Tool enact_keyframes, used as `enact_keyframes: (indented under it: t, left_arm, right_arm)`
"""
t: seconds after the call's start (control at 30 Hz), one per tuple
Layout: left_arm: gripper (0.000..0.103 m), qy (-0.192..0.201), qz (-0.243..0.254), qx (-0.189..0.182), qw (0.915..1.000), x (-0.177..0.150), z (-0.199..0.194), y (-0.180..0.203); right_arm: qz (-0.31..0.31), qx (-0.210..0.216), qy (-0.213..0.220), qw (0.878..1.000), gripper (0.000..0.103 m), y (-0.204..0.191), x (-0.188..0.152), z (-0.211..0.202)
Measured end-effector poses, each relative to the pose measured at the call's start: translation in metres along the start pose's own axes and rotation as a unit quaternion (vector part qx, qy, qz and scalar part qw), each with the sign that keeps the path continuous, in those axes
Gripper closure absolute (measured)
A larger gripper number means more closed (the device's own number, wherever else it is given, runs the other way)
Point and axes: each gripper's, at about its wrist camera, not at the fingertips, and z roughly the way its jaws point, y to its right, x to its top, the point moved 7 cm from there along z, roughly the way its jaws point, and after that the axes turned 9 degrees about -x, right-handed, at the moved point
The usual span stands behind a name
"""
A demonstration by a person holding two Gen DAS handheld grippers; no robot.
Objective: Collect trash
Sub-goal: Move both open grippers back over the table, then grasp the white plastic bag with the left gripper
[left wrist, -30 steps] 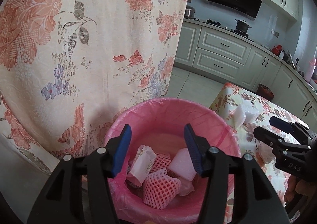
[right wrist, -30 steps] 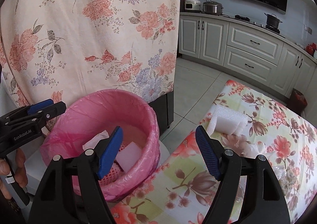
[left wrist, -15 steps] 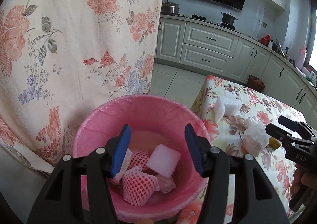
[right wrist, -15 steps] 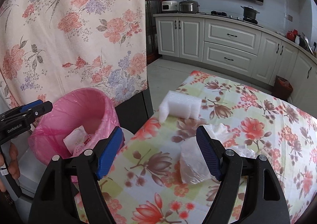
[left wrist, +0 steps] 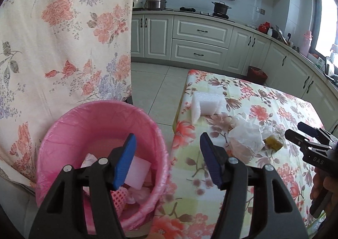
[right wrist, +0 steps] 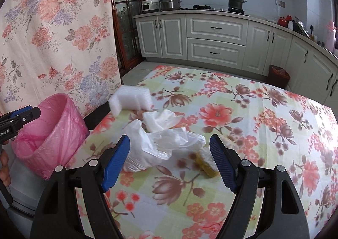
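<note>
A pink-lined trash bin (left wrist: 101, 125) (right wrist: 50, 131) stands left of the floral table and holds foam and net wrap. On the table lie a white foam block (left wrist: 208, 105) (right wrist: 132, 98), crumpled white plastic bags (left wrist: 246, 133) (right wrist: 160, 141) and a yellow-brown scrap (left wrist: 273, 143) (right wrist: 206, 166). My left gripper (left wrist: 166, 154) is open and empty, between the bin's rim and the table edge. My right gripper (right wrist: 170, 156) is open and empty, just above the plastic bags; it also shows in the left wrist view (left wrist: 304, 133).
The floral tablecloth (right wrist: 264, 133) covers the table. A floral curtain (left wrist: 63, 38) hangs behind the bin. Kitchen cabinets (right wrist: 215, 38) line the far wall, with a small dark bin (right wrist: 278, 74) on the tiled floor.
Both grippers have swung right, from over the bin towards the table. The plastic bags and scrap now sit between the right gripper's fingers. Both stay open.
</note>
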Motion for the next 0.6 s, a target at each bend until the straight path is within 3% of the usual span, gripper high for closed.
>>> enact_keyframes:
  t: [0.6]
  left_arm:
    - [0.037,-0.066,0.053,-0.064,0.9943,-0.013,0.081,0.110]
  right_arm:
    - [0.042,-0.013,-0.033,0.998,0.025,0.078,-0.027,0.033]
